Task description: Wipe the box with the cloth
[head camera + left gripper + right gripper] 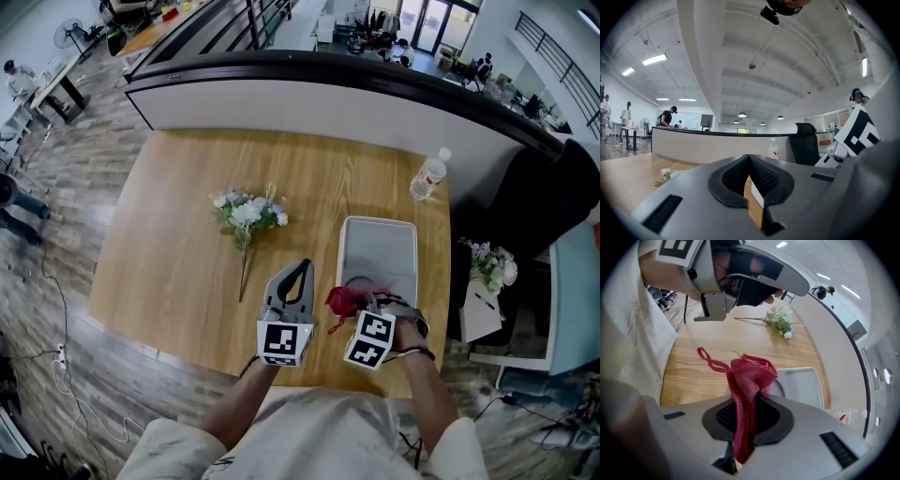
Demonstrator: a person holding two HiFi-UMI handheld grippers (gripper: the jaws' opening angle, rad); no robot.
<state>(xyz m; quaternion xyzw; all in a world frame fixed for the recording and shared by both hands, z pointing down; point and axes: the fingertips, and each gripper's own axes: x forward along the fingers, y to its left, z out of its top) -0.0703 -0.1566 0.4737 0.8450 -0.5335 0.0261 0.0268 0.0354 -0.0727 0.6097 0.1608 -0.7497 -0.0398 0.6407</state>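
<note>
Gripping the red cloth (747,380) in the right tool (364,303), jaws pinched tight on a lower fold. That leaves the bunched top and a loose loop free ahead of the tips, seemingly as a soft pad for wiping. Hovering at the near end of the pale grey box (380,246), lower right of centre in the head view. Impossible to tell whether cloth and box touch. Wiping judged not yet properly begun.

In the left tool (301,267), nothing: jaws pressed together and empty. Parked just left of the box over bare tabletop (178,244), probably to stay clear of the wiping path or to be on hand to steady the box.

Elsewhere, a sprig of white flowers (246,214) left of centre, well apart from the box. Beyond the box's far right corner, a water bottle (429,175). Off the tabletop at the right edge, a second bunch of flowers (489,264).

Nothing between cloth and box. Only the bottle to mind on a long forward stroke.
</note>
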